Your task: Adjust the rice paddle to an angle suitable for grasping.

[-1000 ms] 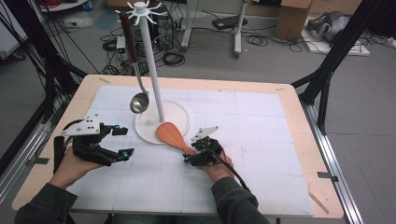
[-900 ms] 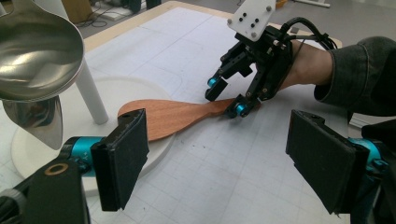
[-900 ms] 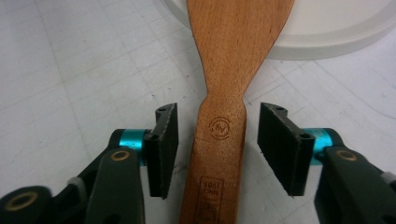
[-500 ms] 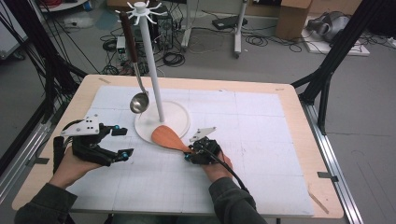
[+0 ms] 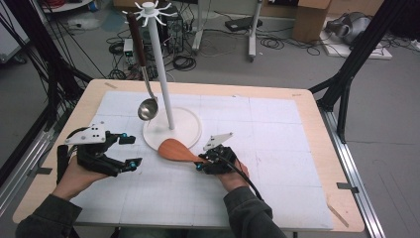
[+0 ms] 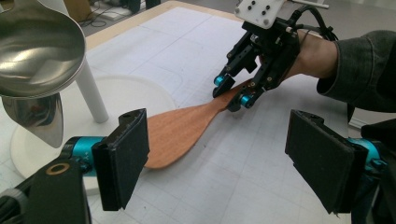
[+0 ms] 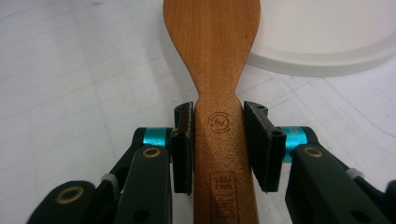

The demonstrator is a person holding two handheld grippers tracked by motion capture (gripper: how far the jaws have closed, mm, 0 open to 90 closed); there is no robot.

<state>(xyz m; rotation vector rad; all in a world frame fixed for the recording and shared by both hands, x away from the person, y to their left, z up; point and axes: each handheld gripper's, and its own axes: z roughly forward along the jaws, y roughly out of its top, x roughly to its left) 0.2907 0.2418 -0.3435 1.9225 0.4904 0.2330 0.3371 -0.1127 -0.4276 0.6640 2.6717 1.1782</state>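
Observation:
A wooden spatula [image 5: 173, 150] lies on the white mat, its blade beside the round base of the stand. My right gripper [image 5: 200, 163] is shut on its handle. The jaws have just been closing, and in the right gripper view [image 7: 218, 116] both pads press the handle's sides below the blade [image 7: 212, 37]. My left gripper [image 5: 130, 150] rests at the left, open and holding nothing. Its view [image 6: 217, 154] looks across the spatula [image 6: 173, 133] at the right gripper [image 6: 231, 91].
A white utensil stand [image 5: 161, 74] rises from a round base [image 5: 185, 126] at the mat's middle back. A steel ladle [image 5: 147, 108] with a dark handle hangs from its top hooks, its bowl [image 6: 37, 51] close above my left gripper. The table's wooden rim [image 5: 317, 129] frames the mat.
The right gripper's jaws have closed onto the spatula handle, and the spatula's blade has shifted slightly left, toward the front. The left gripper has stayed where it was.

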